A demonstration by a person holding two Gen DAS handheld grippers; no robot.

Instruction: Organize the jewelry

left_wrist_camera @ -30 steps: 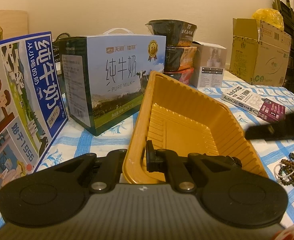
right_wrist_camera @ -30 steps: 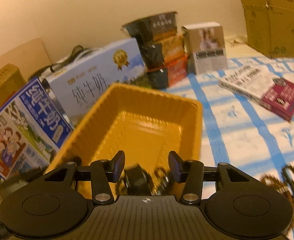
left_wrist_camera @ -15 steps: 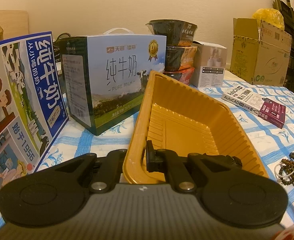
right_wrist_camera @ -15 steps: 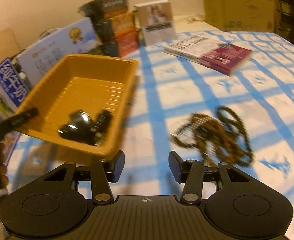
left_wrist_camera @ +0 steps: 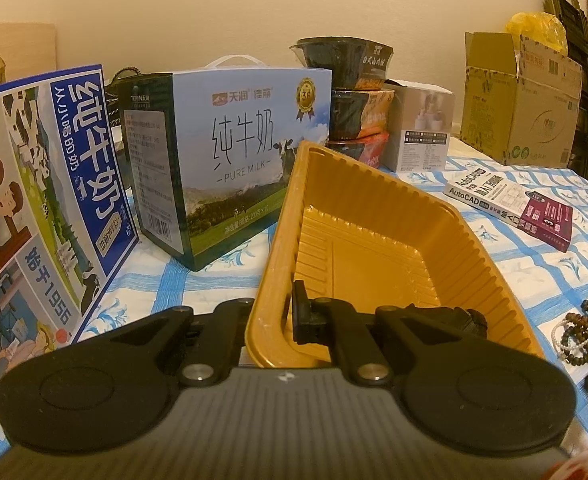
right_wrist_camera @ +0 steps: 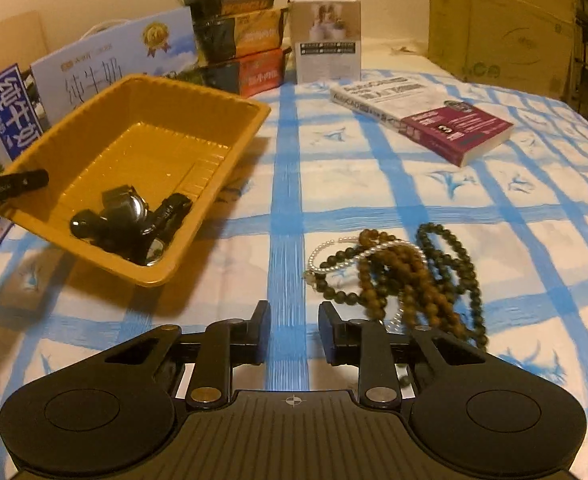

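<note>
Right gripper (right_wrist_camera: 294, 332): jaws closing, nothing between them, only blue-checked surface (right_wrist_camera: 374, 184) showing in the gap. Bead tangle (right_wrist_camera: 398, 272) lies just ahead and to the right of the jaws, near end tucked beside the right finger; heap runs roughly away from the jaws. Right hand is plainly the nearer one. Left gripper (left_wrist_camera: 271, 316): jaws pressed together, pinching the near rim of the yellow tray (left_wrist_camera: 374, 216), tray tipped up. Ahead-left of the right jaws, inside the tray, dark watches (right_wrist_camera: 133, 220). Beyond, a book (right_wrist_camera: 426, 116) and milk cartons (left_wrist_camera: 229, 152)
</note>
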